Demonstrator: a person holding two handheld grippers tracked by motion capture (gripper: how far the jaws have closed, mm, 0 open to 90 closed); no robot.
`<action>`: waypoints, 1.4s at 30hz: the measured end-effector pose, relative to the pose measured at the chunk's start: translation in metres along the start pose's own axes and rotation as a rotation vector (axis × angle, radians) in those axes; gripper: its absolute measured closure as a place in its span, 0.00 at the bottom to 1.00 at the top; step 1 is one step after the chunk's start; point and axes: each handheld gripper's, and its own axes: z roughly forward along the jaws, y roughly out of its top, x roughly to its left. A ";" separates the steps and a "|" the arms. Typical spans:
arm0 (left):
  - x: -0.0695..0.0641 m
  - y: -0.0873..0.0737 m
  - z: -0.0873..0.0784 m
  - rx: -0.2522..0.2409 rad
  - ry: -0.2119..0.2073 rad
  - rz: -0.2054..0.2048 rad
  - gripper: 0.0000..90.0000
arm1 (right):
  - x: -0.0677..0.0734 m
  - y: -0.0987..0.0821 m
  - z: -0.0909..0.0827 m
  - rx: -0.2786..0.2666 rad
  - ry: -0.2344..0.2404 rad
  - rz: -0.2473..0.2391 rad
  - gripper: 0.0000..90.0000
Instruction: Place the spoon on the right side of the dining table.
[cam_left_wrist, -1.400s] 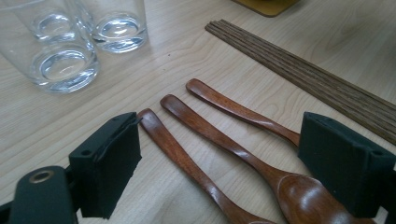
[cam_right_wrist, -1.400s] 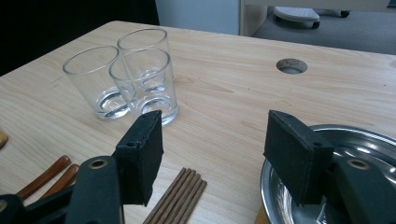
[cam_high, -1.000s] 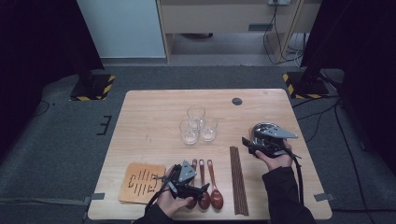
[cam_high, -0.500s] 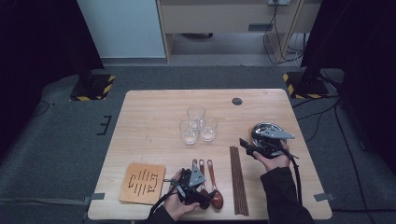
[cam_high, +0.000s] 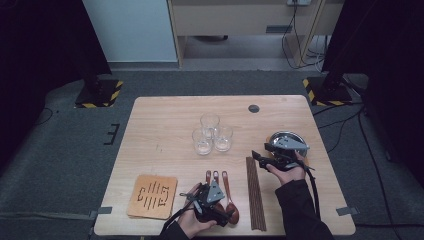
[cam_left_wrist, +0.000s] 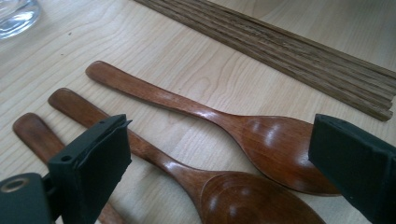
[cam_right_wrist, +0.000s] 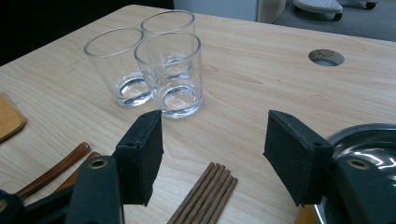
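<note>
From above, the left claw (cam_high: 212, 202) sits low over the three wooden spoons (cam_high: 223, 192) at the counter's (cam_high: 165, 130) near edge, beside the bundle of chopsticks (cam_high: 255, 192). Its own view comes closer: its jaws have just been opening and stand wide, the middle spoon (cam_left_wrist: 233, 196) lying between them untouched. The right claw (cam_high: 262, 159) hangs spread and empty by the metal bowl (cam_high: 285, 137); its view looks over the three glasses (cam_right_wrist: 161, 65), clustered and touching.
</note>
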 end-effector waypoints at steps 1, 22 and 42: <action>-0.001 0.000 0.001 0.003 -0.005 0.002 0.06 | 0.001 0.000 0.001 0.001 0.002 0.000 0.41; -0.010 -0.001 0.012 0.024 -0.061 0.039 0.07 | 0.014 -0.004 0.011 0.027 0.054 -0.004 0.41; -0.011 -0.003 0.017 0.028 -0.037 0.064 0.08 | 0.037 -0.016 0.034 0.122 0.147 -0.004 0.41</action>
